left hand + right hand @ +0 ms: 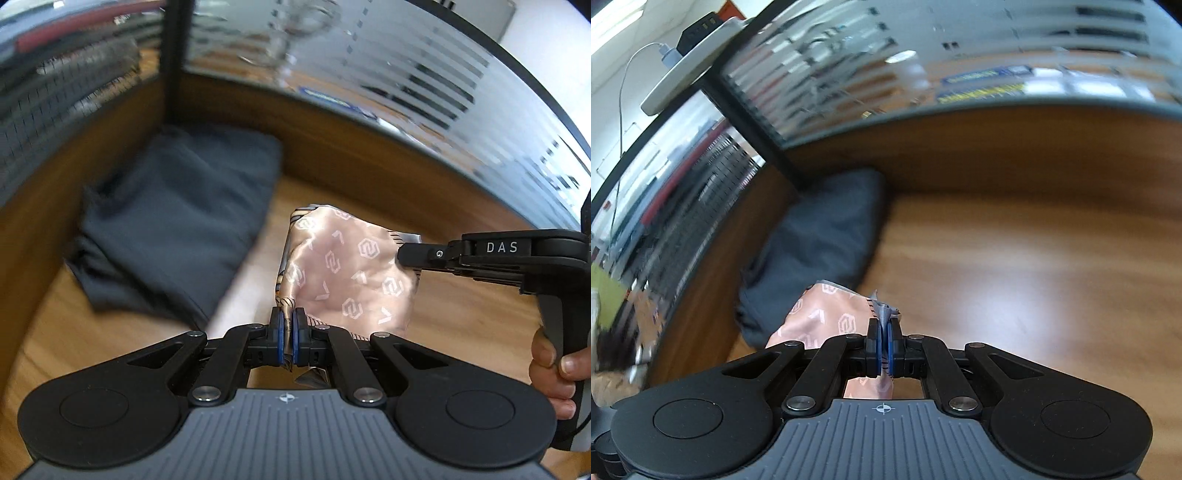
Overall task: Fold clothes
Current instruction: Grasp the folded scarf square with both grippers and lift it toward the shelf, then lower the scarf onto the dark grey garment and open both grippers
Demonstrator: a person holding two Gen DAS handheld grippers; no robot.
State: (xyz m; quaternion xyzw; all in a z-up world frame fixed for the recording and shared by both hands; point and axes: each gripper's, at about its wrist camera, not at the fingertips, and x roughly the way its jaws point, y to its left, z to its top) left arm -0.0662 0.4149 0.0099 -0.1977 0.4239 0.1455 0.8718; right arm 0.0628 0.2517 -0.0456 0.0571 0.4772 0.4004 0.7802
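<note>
A shiny pink cloth (343, 273) with a white logo print and a grey striped border hangs in the air between both grippers, above the wooden desk (461, 314). My left gripper (289, 332) is shut on its near edge. In the left wrist view the right gripper (402, 253) comes in from the right, clamped on the cloth's far corner, with a person's hand (554, 365) on its handle. In the right wrist view my right gripper (884, 343) is shut on the pink cloth (820, 317), whose grey corner sticks up between the pads.
A folded dark grey garment (177, 225) lies in the desk's far left corner, also seen as the dark garment (820, 247). Wooden partition walls (332, 147) topped by striped glass panels (369, 55) enclose the desk. A white power strip (690, 55) sits on top of the partition.
</note>
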